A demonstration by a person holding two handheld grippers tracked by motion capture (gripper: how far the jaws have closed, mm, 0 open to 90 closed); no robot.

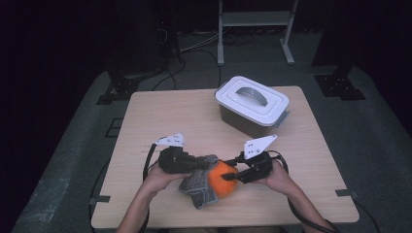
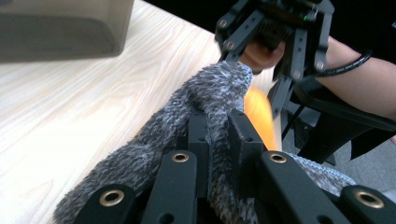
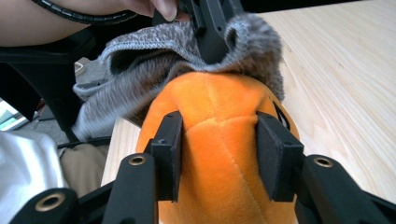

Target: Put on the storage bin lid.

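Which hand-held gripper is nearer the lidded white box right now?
Right. The right hand-held gripper, shut on the orange plush toy, sits almost straight below the white box; the left hand-held gripper, pinching the grey sock, is farther left.

The plush toy is bright orange, with stitched seams in the same orange and a thin black line at one side in the right gripper view. The cloth is fuzzy, mottled grey, flecked dark and light. The left gripper and right gripper are black, with brass-coloured rivets at the joints and pale grey plates on top. The table is light wood with fine grain. The box has a white lid with a grey handle and a brownish, see-through body. The floor is grey.
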